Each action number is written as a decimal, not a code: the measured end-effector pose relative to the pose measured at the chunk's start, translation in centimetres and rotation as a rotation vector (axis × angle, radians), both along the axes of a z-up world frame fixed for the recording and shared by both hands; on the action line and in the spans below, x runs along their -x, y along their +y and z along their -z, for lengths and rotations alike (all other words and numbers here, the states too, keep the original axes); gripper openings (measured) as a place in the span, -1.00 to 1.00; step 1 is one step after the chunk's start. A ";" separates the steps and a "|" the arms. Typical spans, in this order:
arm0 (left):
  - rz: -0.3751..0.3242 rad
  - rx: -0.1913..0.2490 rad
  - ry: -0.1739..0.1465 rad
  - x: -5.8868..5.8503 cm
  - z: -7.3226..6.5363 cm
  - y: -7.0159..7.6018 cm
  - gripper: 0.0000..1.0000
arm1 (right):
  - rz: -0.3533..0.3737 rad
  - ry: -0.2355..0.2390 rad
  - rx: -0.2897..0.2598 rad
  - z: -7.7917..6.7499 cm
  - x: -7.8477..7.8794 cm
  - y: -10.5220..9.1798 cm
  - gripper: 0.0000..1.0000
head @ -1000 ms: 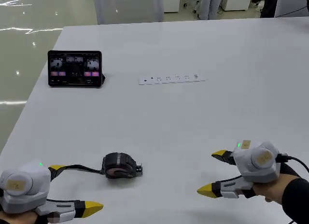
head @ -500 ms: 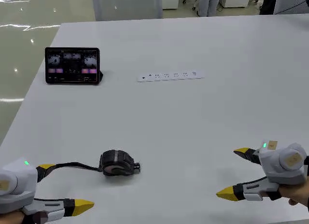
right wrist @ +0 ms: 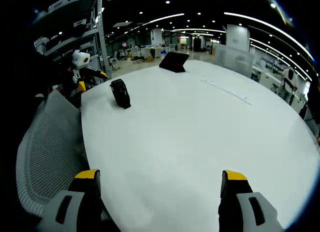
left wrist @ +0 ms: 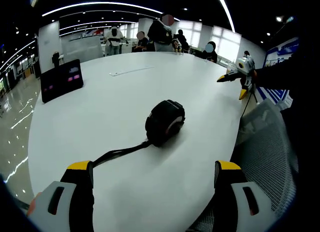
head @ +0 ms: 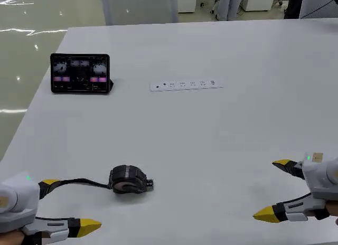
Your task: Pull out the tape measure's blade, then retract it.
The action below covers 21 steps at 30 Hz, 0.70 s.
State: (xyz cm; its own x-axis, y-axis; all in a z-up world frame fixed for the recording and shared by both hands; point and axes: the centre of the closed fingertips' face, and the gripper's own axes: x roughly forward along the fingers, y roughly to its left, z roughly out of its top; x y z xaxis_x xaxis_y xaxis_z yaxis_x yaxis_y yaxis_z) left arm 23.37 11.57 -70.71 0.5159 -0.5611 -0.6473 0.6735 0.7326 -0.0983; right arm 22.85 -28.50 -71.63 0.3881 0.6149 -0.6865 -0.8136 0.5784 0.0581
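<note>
Seeing right gripper (head: 270,189) pulled further right, away from tape measure (head: 129,179), versus a second ago; jaws spread, empty. Left gripper (head: 71,203) low-left, jaws likewise apart around strap (head: 79,181) end, gripping nothing. Tape measure lying on table (head: 211,129) near left gripper, blade in. Reads as no pull underway. No readable text on tablet (head: 80,73) or power strip (head: 185,85).

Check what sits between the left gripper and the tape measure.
Only the black strap of the tape measure, lying over the bare table toward the left gripper, jaws open. Seen in head and left gripper views.
</note>
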 end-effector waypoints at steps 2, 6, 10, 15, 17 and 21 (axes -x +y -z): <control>-0.002 0.000 0.001 0.0 -0.1 0.1 0.98 | 0.006 0.019 -0.019 -0.1 0.4 0.2 0.98; -0.001 -0.012 0.001 -0.1 0.0 0.4 0.98 | 0.011 0.014 -0.014 -0.2 0.7 0.1 0.98; -0.001 -0.016 0.004 -0.1 0.0 0.6 0.98 | 0.016 0.013 -0.008 -0.2 0.8 -0.1 0.98; 0.005 -0.017 0.001 -0.1 0.0 0.5 0.98 | 0.013 0.010 -0.008 -0.3 0.9 -0.2 0.98; 0.002 -0.017 0.002 -0.1 0.0 0.4 0.98 | 0.015 0.006 -0.006 -0.4 0.9 -0.4 0.98; 0.001 -0.016 0.005 -0.1 0.0 0.4 0.98 | 0.017 0.005 -0.007 -0.4 1.0 -0.6 0.98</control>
State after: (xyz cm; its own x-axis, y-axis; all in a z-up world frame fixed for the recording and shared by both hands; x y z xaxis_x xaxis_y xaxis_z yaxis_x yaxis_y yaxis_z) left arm 23.42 11.98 -70.67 0.5127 -0.5513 -0.6582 0.6735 0.7337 -0.0899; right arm 21.90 -29.06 -71.22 0.3952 0.6131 -0.6840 -0.8034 0.5917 0.0662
